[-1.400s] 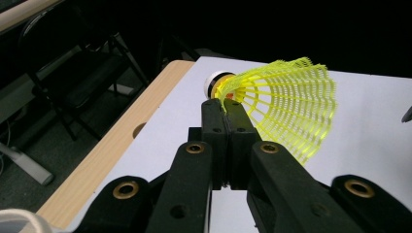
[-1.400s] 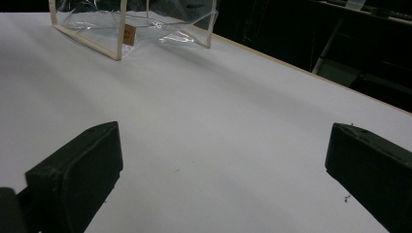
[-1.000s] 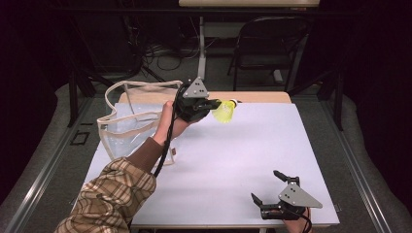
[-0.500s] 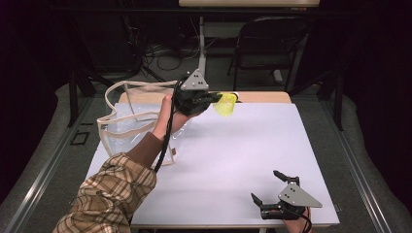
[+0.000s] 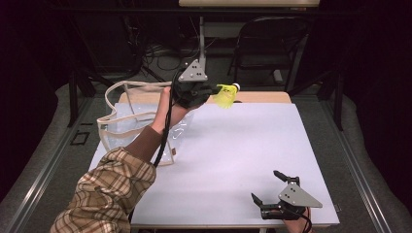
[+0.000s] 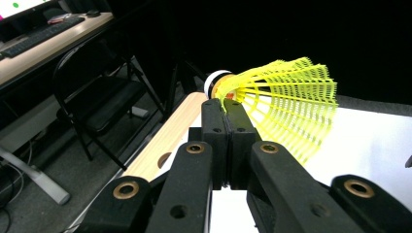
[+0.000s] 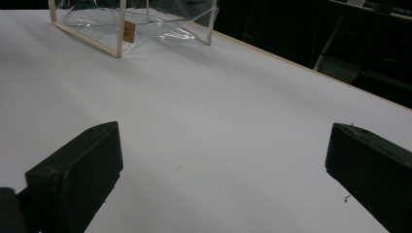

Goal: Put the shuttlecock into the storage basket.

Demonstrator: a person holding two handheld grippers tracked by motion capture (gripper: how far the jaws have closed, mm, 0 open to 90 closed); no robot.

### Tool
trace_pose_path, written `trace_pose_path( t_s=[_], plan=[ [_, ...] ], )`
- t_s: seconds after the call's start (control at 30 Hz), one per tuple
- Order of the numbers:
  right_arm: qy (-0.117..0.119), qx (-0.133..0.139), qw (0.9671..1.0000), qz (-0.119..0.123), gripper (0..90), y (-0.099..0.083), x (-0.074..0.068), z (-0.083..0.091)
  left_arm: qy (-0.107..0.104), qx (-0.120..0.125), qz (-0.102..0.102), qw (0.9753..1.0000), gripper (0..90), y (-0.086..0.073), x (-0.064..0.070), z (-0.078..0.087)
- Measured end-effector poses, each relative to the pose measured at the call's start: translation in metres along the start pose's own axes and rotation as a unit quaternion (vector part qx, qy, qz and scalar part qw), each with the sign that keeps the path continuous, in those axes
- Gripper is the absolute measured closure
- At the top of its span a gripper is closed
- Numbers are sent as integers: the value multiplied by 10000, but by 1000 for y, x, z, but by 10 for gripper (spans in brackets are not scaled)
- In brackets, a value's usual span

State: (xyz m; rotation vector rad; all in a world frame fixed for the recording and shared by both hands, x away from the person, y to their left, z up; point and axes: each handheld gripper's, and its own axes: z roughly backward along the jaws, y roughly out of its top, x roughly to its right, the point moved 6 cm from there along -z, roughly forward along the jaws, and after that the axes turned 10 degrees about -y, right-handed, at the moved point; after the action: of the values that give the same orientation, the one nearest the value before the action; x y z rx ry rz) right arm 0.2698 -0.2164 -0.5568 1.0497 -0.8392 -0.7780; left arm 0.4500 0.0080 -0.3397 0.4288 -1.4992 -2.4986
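High view: we see left gripper (image 5: 210, 91) raised over table's (image 5: 233, 160) far edge, jaws clamped on yellow shuttlecock (image 5: 225, 94) near its cork; long axis runs roughly 3 o'clock from jaws, skirt lower; clear bag (image 5: 121, 119) open at 8 o'clock, just beside forearm; we judge bag next goal, path unobstructed; right gripper (image 5: 270, 188) well apart at 5 o'clock, jaws spread, holding nothing.

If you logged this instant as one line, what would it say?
left gripper: shut on shuttlecock, raised at table's far edge | right gripper: open, near corner, holding nothing | clear bag: on table, left
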Motion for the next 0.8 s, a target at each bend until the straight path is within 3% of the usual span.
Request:
trace_pose_path(
  t_s=[0.8],
  plan=[
    [-12,-6,10000,4,0,0,1,0,262,124,65,9996,897,5,-16,22]
  ],
)
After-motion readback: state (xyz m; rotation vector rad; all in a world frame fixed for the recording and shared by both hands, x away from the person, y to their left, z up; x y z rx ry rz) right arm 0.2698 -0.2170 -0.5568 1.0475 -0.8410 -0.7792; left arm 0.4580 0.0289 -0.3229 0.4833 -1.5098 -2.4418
